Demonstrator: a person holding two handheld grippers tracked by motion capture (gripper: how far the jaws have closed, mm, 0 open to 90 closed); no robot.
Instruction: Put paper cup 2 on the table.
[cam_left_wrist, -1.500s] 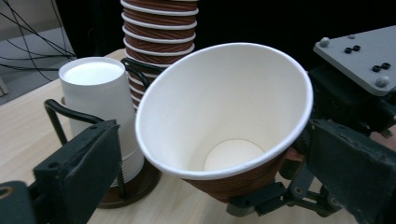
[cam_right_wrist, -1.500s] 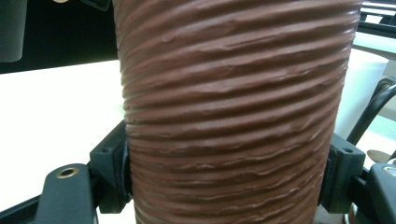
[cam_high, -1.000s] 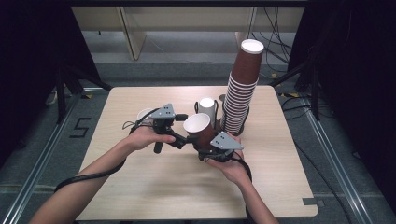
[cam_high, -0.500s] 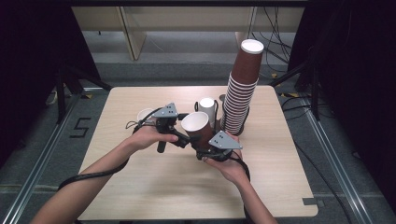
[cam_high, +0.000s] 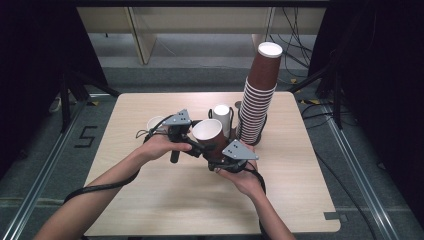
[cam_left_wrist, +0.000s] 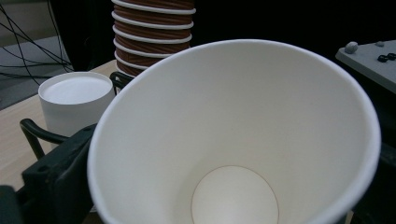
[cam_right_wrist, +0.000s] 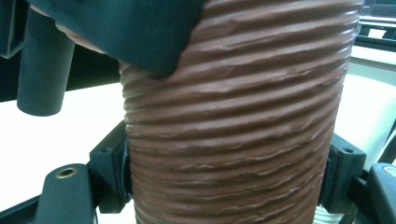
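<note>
A brown ribbed paper cup (cam_high: 207, 134) with a white inside hangs above the table's middle, held between both grippers. My right gripper (cam_high: 218, 157) is shut on its body; in the right gripper view the cup (cam_right_wrist: 233, 116) fills the space between the two pads (cam_right_wrist: 111, 173). My left gripper (cam_high: 201, 147) comes in from the left and has the cup near its rim. One of its jaws lies flat on the ribbed wall. The left gripper view looks straight into the cup's open mouth (cam_left_wrist: 233, 140), which tilts toward that hand.
A tall stack of brown cups (cam_high: 259, 97) stands at the back right of the wooden table (cam_high: 300, 200). Beside it a white cup (cam_high: 222, 116) sits upside down in a black wire holder. Another white cup (cam_high: 155, 123) stands behind the left hand.
</note>
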